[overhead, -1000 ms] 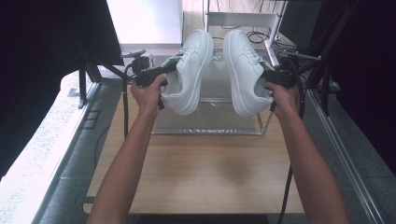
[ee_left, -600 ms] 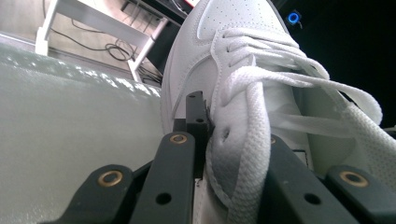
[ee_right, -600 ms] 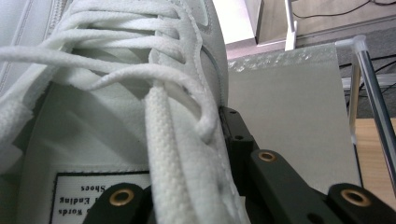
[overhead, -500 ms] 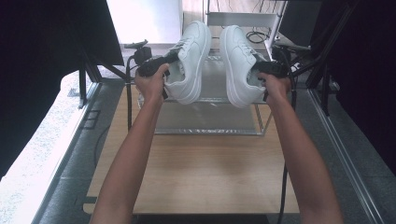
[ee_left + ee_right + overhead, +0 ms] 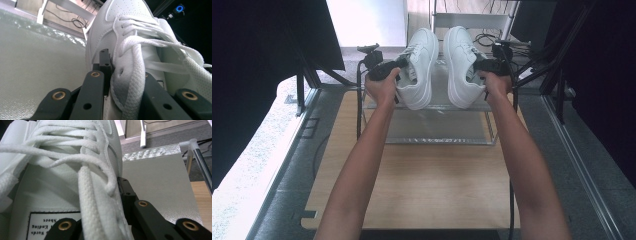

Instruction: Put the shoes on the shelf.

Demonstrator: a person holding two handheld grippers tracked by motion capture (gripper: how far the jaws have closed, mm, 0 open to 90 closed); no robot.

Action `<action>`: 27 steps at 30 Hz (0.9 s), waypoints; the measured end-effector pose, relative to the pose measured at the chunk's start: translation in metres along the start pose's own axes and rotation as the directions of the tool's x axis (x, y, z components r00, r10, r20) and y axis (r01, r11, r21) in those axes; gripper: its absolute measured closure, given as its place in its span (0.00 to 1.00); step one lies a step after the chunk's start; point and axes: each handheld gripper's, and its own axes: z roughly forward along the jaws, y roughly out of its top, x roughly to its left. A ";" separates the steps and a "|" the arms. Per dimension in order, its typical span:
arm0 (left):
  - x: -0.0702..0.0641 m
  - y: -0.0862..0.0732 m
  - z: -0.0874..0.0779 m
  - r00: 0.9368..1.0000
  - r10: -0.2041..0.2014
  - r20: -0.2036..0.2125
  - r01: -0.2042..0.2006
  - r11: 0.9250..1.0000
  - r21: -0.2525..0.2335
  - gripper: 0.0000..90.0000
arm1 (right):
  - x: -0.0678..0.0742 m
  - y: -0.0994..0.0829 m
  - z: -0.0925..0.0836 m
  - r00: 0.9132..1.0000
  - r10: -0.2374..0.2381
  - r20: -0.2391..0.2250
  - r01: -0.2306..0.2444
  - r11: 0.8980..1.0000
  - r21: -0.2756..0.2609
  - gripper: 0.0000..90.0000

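Two white lace-up sneakers hang side by side above the shelf rack, toes pointing away. My left gripper is shut on the side wall of the left sneaker; in the left gripper view one black jaw presses the outside of the sneaker by the eyelets and the other sits behind the laces. My right gripper is shut on the side wall of the right sneaker; in the right gripper view the sneaker shows its tongue label, with one jaw against its outer side.
A metal-framed shelf rack with a silvery mesh top stands on the far half of a wooden table. Beyond it are a white stand and cables on the floor. Dark frame posts rise at the right.
Both hands have carried the sneakers away from the person, over the far part of the rack. The sneakers have come slightly closer together; the grips are unchanged.
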 end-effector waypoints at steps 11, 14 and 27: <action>0.004 -0.004 0.018 0.994 -0.063 -0.084 0.064 0.998 0.012 0.91 | 0.010 -0.008 0.021 0.997 0.006 0.081 -0.009 0.999 0.041 0.95; 0.004 -0.004 0.019 0.991 -0.078 -0.111 0.080 0.997 0.013 0.91 | 0.009 -0.010 0.024 0.996 0.050 0.077 -0.052 0.998 0.026 0.95; -0.007 -0.010 0.046 0.996 -0.050 -0.079 0.055 0.996 0.069 0.63 | 0.014 -0.014 0.036 0.993 0.090 0.071 -0.091 0.996 0.001 0.77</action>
